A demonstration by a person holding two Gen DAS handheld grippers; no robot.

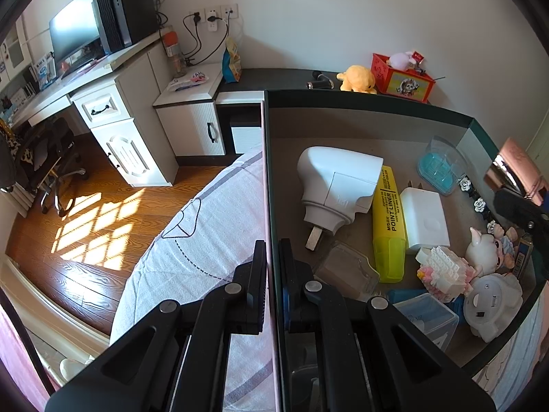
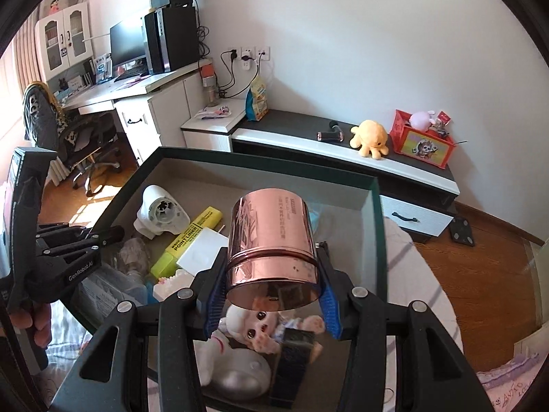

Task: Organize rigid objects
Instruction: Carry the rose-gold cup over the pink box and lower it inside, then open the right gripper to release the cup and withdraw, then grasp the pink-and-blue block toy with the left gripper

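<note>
Currently right gripper [image 2: 271, 292] clamps the copper tin [image 2: 272, 254], axis upright, over the box [image 2: 375, 240]; left gripper [image 1: 272, 267] pinches the box's wall, steadying.

A: Room? White wall [image 2: 360, 34], wood floor [image 1: 85, 213], sun patches across the floor by the office chair [image 1: 51, 168].

B: Furniture?

A: White desk [image 2: 113, 92] at left held a monitor [image 2: 127, 43] and a black PC tower [image 2: 173, 37]. A glass-door cabinet [image 2: 63, 39] stood behind it. Wall outlets [image 2: 248, 53] had cables plugged in.

B: Right side?

A: A low dark-topped cabinet [image 2: 343, 147] ran along the wall, with a yellow plush octopus [image 2: 370, 135] and a red box [image 2: 423, 140] on it. Pale bedsheet [image 1: 206, 223] in the foreground.
</note>
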